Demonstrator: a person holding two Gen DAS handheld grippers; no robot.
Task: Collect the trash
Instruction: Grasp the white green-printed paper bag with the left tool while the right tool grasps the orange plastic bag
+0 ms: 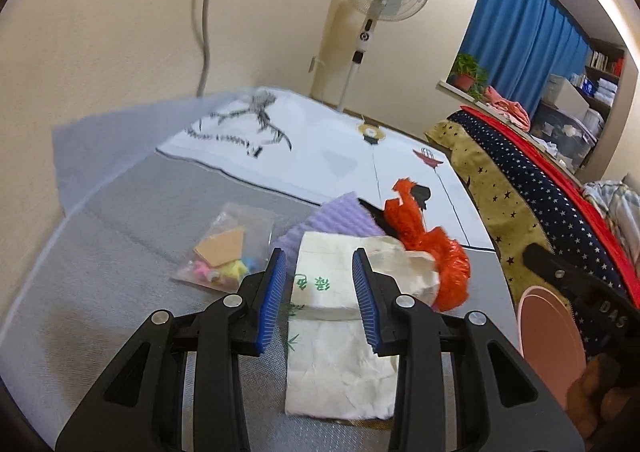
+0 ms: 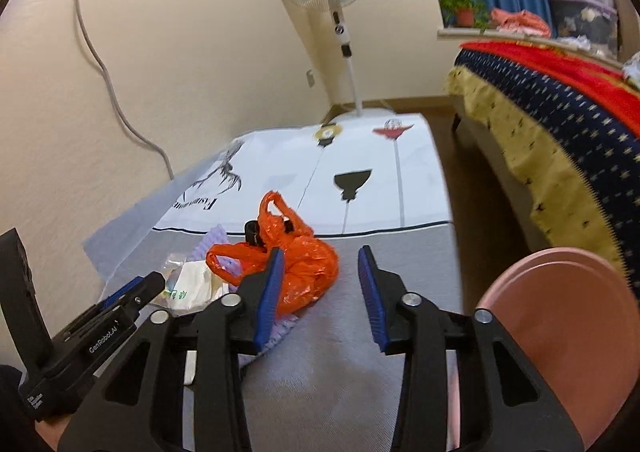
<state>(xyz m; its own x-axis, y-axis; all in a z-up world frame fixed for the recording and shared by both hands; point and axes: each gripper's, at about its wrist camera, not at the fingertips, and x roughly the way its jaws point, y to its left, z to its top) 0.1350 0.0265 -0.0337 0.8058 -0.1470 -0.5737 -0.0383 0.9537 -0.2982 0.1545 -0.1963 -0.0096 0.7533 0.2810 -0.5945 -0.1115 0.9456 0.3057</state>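
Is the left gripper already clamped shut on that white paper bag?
No. The left gripper is open, its blue pads either side of the white paper bag on the grey mat.

From my remote station I see a crumpled glossy orange plastic bag [image 2: 298, 272] catching the light beside a creased matt white paper bag [image 1: 340, 332] with green print, a ribbed lilac foam sheet [image 1: 340, 218] and a clear shiny plastic pouch [image 1: 228, 248]. All lie on a grey woven matt cloth cover [image 1: 120, 272]. My left gripper [image 1: 320, 304] and right gripper [image 2: 320, 296] show matt black plastic, ridged blue pads and bright metal rivets; the smooth pink plastic bin [image 2: 568, 332] looks satin.
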